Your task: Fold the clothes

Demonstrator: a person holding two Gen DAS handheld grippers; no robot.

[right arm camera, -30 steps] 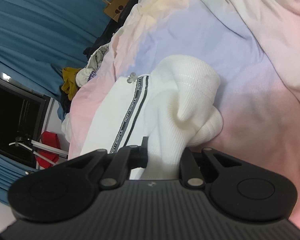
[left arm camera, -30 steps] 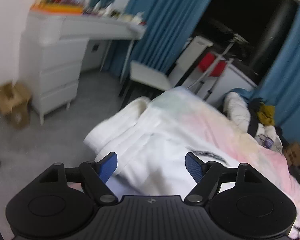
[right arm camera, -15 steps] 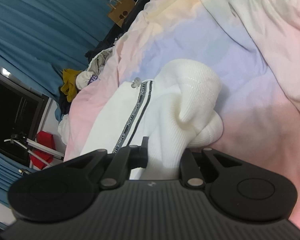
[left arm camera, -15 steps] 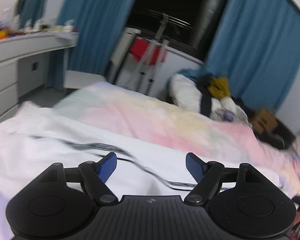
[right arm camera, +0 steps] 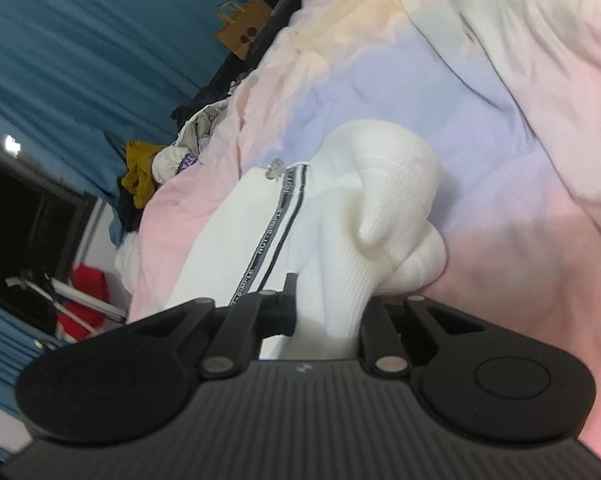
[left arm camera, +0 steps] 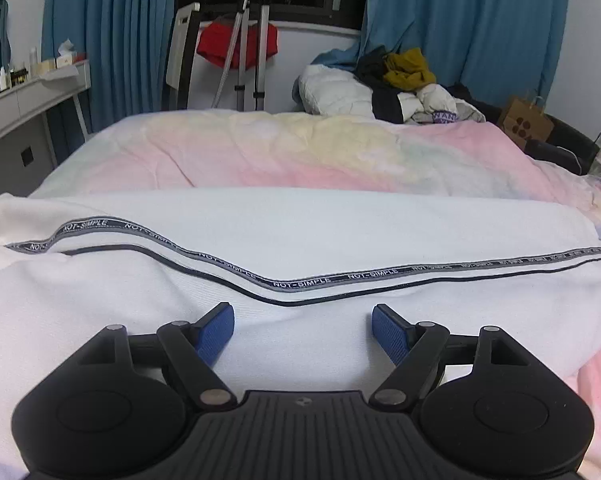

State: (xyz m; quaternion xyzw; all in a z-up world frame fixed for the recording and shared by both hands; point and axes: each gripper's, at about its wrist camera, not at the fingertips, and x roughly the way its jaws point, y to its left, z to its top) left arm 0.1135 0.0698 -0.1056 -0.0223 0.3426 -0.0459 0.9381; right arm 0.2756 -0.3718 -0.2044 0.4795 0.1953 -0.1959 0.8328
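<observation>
A white garment is lying stretched across a pastel bed cover, directly ahead of and beneath the left gripper, whose blue-padded fingers are standing wide apart with only cloth showing between them and nothing gripped. In the right wrist view, the right gripper is pinching a bunched fold of the same white garment, its jaws pressed in against the fabric on both sides.

The garment is running side to side across the left view, reaching almost from one edge of the picture to the other. A grey woven tape printed with the repeated words "NOT-SIMPLE" is winding along its length, with a thin dark line running just beside it. Near the right gripper the cloth is turning into thick ribbed knit, rolled into a rounded cuff-like lump, with a small clear bead-like piece sitting at the end of the tape.

The bed cover is showing soft washes of pink, yellow and lilac, lightly creased. Beyond it, a heap of clothes is resting near blue curtains, with a brown paper bag just beside it.
</observation>
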